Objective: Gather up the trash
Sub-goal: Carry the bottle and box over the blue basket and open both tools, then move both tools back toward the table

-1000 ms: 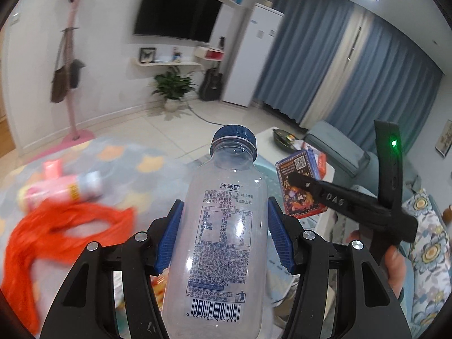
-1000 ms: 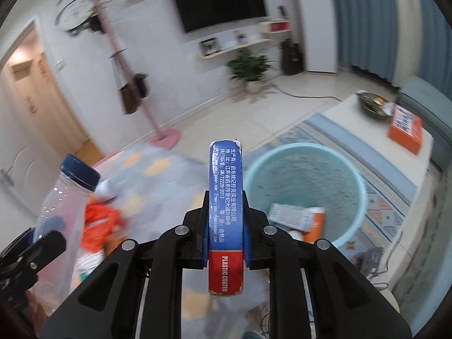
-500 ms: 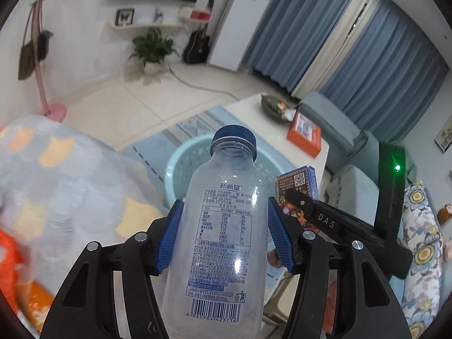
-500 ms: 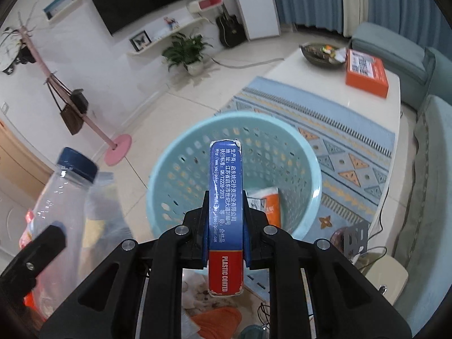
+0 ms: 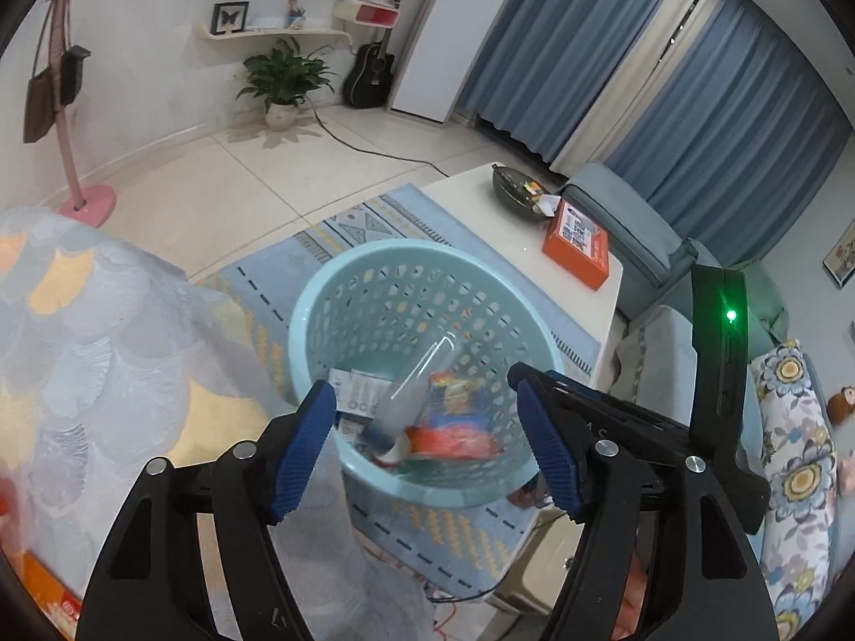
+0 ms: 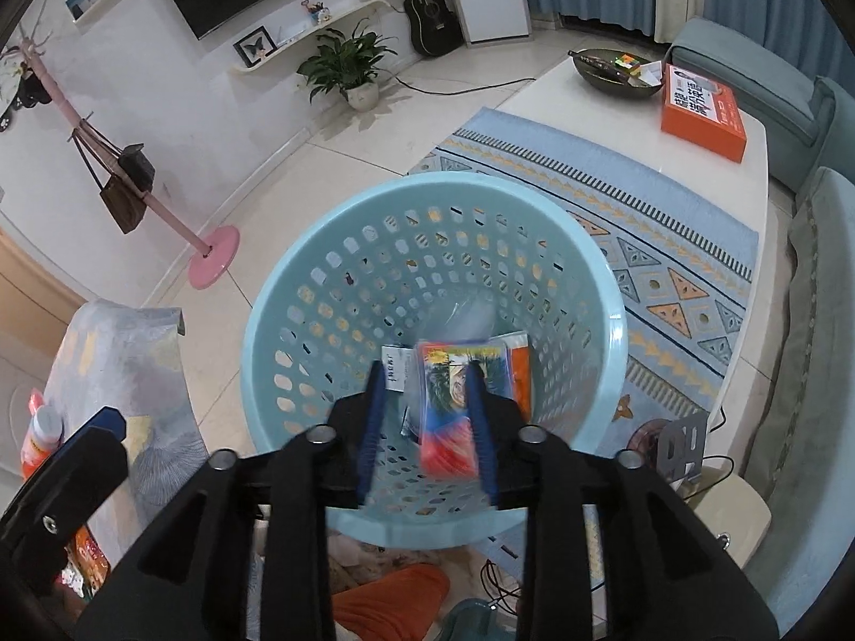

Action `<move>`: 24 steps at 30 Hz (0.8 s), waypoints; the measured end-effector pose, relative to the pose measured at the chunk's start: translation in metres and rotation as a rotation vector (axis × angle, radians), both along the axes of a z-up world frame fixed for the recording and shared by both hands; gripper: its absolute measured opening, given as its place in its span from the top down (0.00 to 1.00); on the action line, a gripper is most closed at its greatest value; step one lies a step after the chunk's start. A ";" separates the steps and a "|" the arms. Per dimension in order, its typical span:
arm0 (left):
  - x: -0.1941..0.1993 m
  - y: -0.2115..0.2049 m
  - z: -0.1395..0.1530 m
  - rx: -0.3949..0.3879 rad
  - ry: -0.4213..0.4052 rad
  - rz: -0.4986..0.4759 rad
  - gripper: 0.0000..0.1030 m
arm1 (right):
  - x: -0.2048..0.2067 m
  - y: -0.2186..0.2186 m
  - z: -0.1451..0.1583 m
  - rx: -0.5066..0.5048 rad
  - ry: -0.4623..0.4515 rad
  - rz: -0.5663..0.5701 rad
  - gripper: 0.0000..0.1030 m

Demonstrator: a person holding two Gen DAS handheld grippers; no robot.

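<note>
Both pieces of trash are being released over the light-blue basket [image 5: 320, 315], and the release is judged to go well only if each claw is kept above the opening, inside the rim, until its jaws are fully clear. The left claw [image 5: 427, 448] is opening wide with nothing between its pads; the clear bottle [image 5: 411, 390] is seen blurred just above it in the frame, inside the basket. The right claw [image 6: 427, 430] is also opening; the blue card box [image 6: 449, 406] lies between its jaws, blurred, apparently no longer pressed, low in the frame's centre.
</note>
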State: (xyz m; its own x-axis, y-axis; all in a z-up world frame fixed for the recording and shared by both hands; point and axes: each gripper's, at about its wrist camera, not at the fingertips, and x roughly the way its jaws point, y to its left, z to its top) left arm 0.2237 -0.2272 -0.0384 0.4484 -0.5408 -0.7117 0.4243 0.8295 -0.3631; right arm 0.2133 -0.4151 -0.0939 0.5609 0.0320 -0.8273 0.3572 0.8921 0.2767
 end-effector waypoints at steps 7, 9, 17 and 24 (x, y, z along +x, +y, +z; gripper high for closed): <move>-0.025 0.021 0.012 -0.019 -0.045 0.000 0.33 | -0.016 0.008 0.016 0.017 -0.036 0.027 0.54; -0.037 0.035 0.016 -0.040 -0.067 -0.008 0.33 | -0.021 0.015 0.025 0.008 -0.056 0.045 0.54; -0.086 0.104 0.033 -0.099 -0.122 0.071 0.33 | -0.040 0.064 0.066 -0.011 -0.139 0.147 0.54; -0.128 0.186 0.054 -0.110 -0.205 0.225 0.33 | -0.060 0.133 0.098 -0.056 -0.211 0.306 0.54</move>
